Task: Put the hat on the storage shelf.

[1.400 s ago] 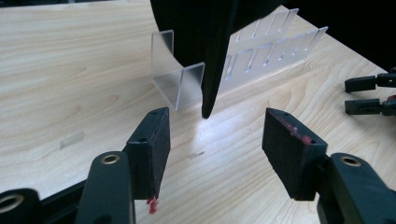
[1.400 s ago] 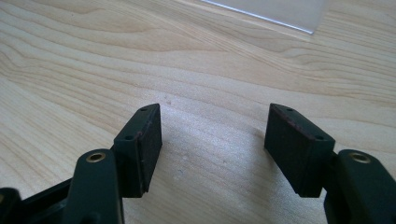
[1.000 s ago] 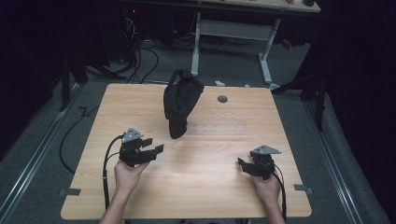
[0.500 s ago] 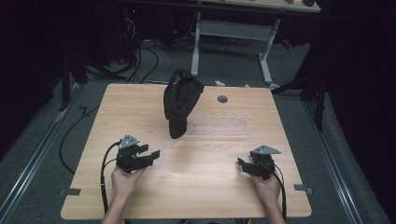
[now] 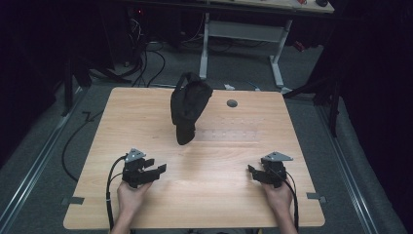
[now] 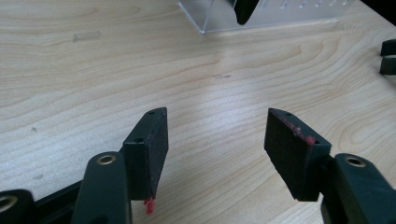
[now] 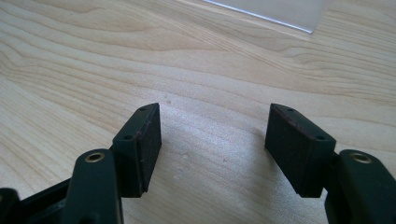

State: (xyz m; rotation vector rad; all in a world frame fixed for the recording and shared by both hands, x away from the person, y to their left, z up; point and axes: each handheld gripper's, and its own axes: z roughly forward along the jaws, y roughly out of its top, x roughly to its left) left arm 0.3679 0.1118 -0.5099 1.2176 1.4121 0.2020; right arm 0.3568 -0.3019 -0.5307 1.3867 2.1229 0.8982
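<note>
A black cloth object [image 5: 187,109], like a cap or bag, hangs upright over a clear acrylic stand [image 5: 229,134] at the middle back of the wooden table [image 5: 122,126]. My left gripper [image 5: 155,167] rests low over the table's near left, held by a hand, with its jaws open and empty [image 6: 217,121]. The stand's clear base [image 6: 280,14] and the cloth's black tip [image 6: 245,9] lie ahead of it. My right gripper [image 5: 252,171] sits at the near right, also open with bare wood between its jaws [image 7: 212,112]. The clear base's corner [image 7: 285,11] lies beyond it.
A round grey grommet [image 5: 232,103] is set in the tabletop behind the stand. Cables trail from both grippers toward the near edge. A white-legged desk [image 5: 241,29] and floor cables stand beyond the far edge. The right gripper's jaw tips [image 6: 387,56] appear at the edge of the left gripper view.
My left gripper has sunk and drawn back toward the near edge of the table. The right gripper and the cloth object have stayed where they were.
</note>
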